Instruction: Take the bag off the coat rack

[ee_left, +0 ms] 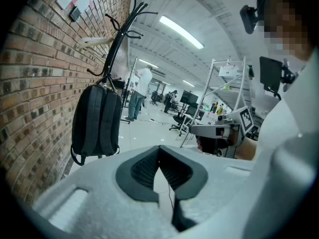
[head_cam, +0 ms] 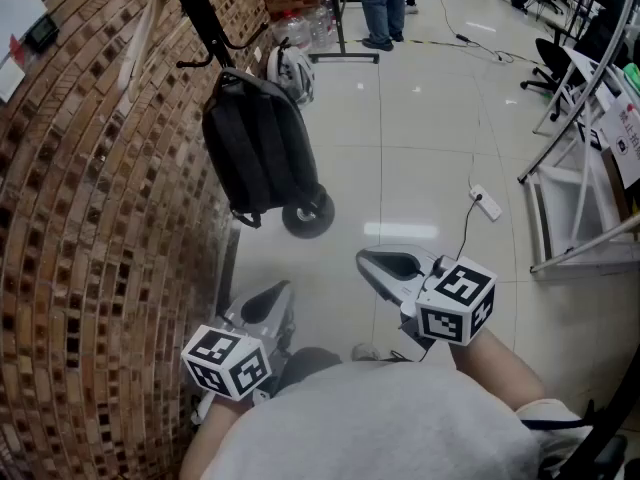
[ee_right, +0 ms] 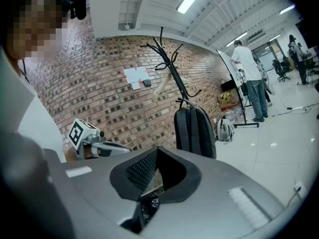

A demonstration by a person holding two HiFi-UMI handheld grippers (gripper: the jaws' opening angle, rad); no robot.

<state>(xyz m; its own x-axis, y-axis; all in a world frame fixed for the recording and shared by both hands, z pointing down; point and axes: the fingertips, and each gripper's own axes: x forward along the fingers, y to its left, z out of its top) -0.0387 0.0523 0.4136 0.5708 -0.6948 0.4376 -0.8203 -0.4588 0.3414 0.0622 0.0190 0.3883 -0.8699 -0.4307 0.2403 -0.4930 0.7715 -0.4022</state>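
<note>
Your left gripper [head_cam: 264,304] is clenched. In the left gripper view the two dark pads meet at the tip with nothing between them [ee_left: 159,149]. Your right gripper [head_cam: 384,266] is the same, with its jaws pressed together and nothing held [ee_right: 156,151]. You hold both low in front of your body, the left one nearer the brick wall [head_cam: 80,228] and the right one out over the pale tiled floor [head_cam: 430,158]. Each marker cube sits just ahead of your wrist. The two grippers are near each other but do not touch.

The bag [head_cam: 258,146] is a black backpack. It is on the coat rack [head_cam: 203,16], and its top loop is caught on one of the lower hooks. This shows most clearly in the right gripper view, where the bag [ee_right: 194,129] hangs straight down below the black pole [ee_right: 172,71]. In the left gripper view it hangs close beside the wall [ee_left: 97,119], under the curved hooks [ee_left: 121,36]. Both grippers are well apart from it, and neither touches the bag or the rack.

A dark round object [head_cam: 307,214] lies on the floor just below the bag. I cannot tell what it is. A white helmet [head_cam: 291,71] rests on the floor beyond the rack, next to the wall. A white power strip [head_cam: 485,202] with its cable lies on the tiles to your right, near a metal shelf frame [head_cam: 578,193]. A person in jeans [head_cam: 384,3] stands farther off.
</note>
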